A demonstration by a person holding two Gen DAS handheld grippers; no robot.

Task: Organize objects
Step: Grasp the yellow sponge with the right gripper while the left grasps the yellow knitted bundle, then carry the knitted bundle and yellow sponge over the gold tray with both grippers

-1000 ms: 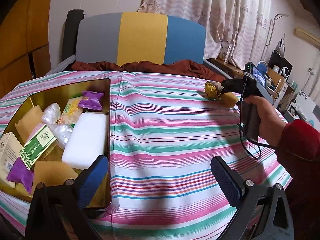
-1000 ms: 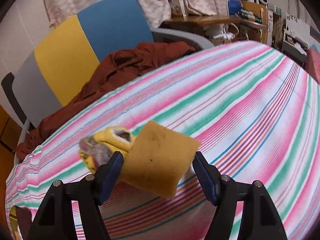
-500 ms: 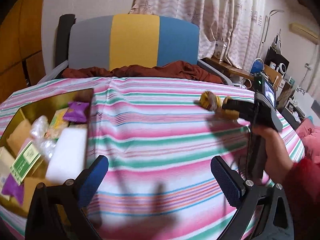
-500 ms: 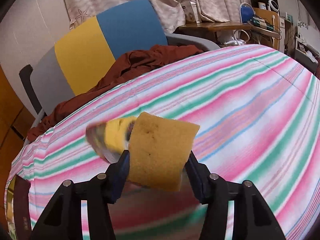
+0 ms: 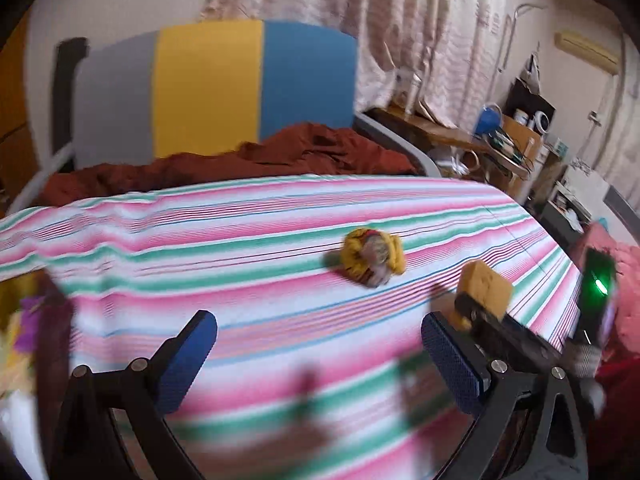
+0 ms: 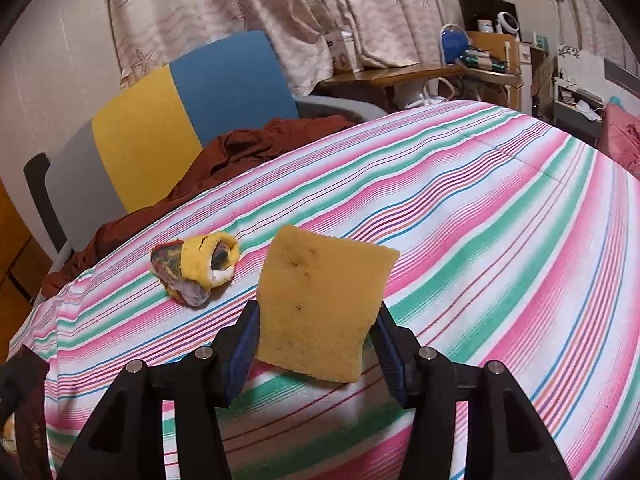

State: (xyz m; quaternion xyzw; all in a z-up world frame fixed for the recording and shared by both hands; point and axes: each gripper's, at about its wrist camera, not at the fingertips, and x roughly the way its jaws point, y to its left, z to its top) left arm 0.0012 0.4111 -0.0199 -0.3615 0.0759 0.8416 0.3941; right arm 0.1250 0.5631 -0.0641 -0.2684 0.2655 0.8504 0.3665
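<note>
Right tool (image 6: 314,344) clamped on the yellow sponge (image 6: 320,304), lifted off the striped counter (image 6: 480,220). Keep the squeeze steady and carry it level to the tin (image 5: 24,320) at 9 o'clock of the left view. Left tool (image 5: 316,354) wide open, empty. Rolled cloth bundle (image 6: 196,272) at 10 o'clock, further back: probably next.

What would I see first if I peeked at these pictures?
First, the yellow sponge pinched between the blue pads of the right gripper, lifted above the striped tablecloth. Beside it, to the left in the right wrist view, a rolled-up yellow sock bundle lies on the cloth. Behind the table stands a chair with grey, yellow and blue panels, and the left gripper is open with nothing in it.
</note>
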